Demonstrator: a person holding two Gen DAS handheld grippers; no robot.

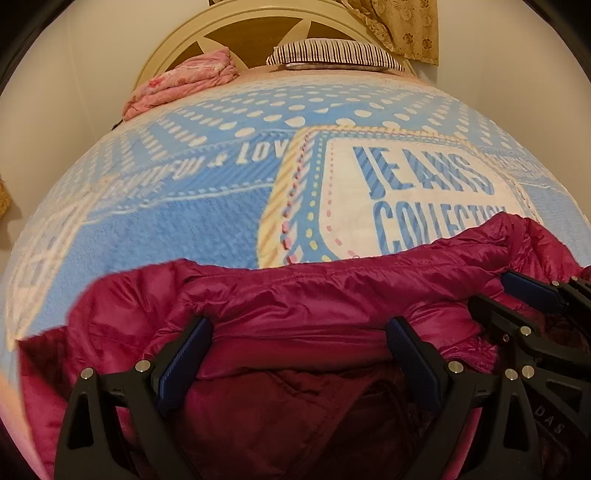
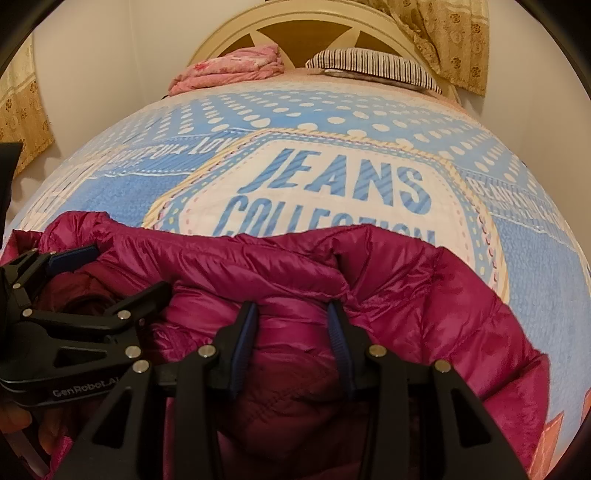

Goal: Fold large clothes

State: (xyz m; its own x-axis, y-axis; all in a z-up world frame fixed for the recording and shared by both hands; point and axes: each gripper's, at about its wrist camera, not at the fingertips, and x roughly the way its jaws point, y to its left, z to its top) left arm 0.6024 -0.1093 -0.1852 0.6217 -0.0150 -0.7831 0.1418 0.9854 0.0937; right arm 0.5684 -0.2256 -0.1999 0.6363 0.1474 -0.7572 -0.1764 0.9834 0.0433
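1. We see a magenta puffer jacket bunched at the near end of the bed, lying on a blue blanket printed with "JEANS COLLECTION".
2. Our left gripper sits over the jacket's near fold. Its blue-padded fingers stand wide apart with a ridge of the quilted fabric between them; we cannot tell whether the pads press on it.
3. Our right gripper sits just beside the left one, on the jacket's right part. Its jaws stand partly closed with a puffy roll of fabric between the pads; whether it is truly pinched we cannot tell.
4. Each gripper shows in the other's view: the right at the right edge of the left wrist view, the left at the left edge of the right wrist view.
5. Farther up the bed, near the cream headboard, lie a folded pink quilt and a striped pillow.
6. A patterned beige curtain hangs to the right of the headboard.
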